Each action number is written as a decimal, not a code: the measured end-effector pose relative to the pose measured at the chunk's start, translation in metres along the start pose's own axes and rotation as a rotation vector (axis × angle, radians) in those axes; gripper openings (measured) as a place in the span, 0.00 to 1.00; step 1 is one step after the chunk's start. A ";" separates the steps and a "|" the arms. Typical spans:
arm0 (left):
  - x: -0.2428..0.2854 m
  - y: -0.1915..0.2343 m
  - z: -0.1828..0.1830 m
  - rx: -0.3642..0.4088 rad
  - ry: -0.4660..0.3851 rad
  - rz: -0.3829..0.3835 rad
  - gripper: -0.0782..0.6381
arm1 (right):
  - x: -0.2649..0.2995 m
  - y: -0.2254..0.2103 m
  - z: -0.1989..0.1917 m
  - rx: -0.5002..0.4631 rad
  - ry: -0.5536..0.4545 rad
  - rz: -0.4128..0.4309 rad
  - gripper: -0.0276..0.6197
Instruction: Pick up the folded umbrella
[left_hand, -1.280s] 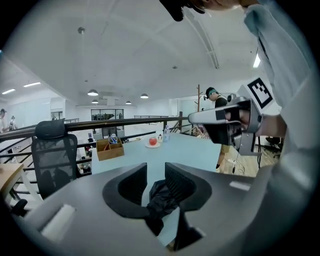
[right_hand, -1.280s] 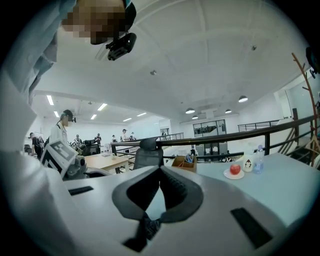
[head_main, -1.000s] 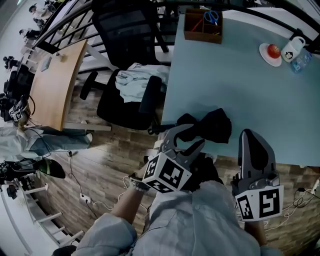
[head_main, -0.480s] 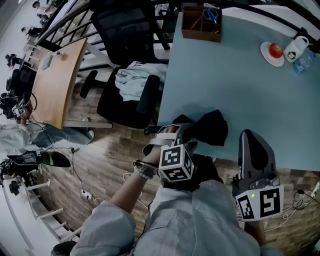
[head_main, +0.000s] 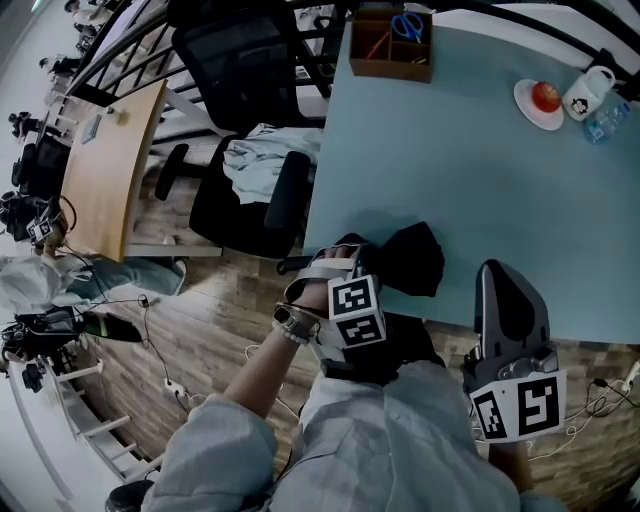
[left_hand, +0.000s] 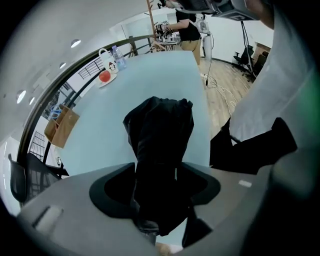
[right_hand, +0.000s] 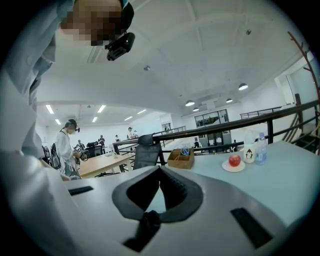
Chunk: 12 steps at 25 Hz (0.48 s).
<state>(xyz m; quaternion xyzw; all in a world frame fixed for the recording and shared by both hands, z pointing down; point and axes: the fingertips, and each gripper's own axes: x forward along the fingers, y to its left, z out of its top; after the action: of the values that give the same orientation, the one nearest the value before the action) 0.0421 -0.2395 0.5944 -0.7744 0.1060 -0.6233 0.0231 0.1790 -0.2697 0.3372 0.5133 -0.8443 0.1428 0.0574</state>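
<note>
The folded black umbrella (head_main: 405, 255) lies on the pale blue table (head_main: 470, 170), near its front left corner. My left gripper (head_main: 340, 265) points steeply down over the umbrella's near end. In the left gripper view its jaws (left_hand: 159, 165) stand wide, one on each side of the umbrella (left_hand: 160, 135), and I see no squeeze on the fabric. My right gripper (head_main: 497, 270) hangs off the table's front edge, to the right of the umbrella. Its jaws (right_hand: 160, 169) meet at the tips with nothing between them.
A wooden box (head_main: 392, 45) with scissors stands at the table's far side. At the far right are a plate with an apple (head_main: 541, 100), a mug (head_main: 585, 95) and a bottle (head_main: 605, 125). A black office chair (head_main: 250, 190) with a cloth stands left of the table.
My left gripper has dropped onto the umbrella's near end and tipped to point downward, with its jaws spread wider. The right gripper has barely shifted.
</note>
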 end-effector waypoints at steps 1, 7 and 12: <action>0.002 -0.001 0.000 -0.008 0.006 -0.016 0.45 | 0.000 -0.002 0.000 0.001 0.002 0.000 0.04; 0.012 -0.005 -0.001 0.010 0.060 -0.077 0.45 | 0.003 -0.007 -0.002 0.011 0.008 0.013 0.04; 0.025 -0.004 -0.004 0.037 0.108 -0.100 0.47 | 0.007 -0.012 0.000 0.016 0.001 0.019 0.04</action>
<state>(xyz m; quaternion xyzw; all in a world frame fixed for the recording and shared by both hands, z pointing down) 0.0440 -0.2396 0.6195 -0.7436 0.0566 -0.6663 0.0003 0.1862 -0.2811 0.3412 0.5057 -0.8479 0.1503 0.0523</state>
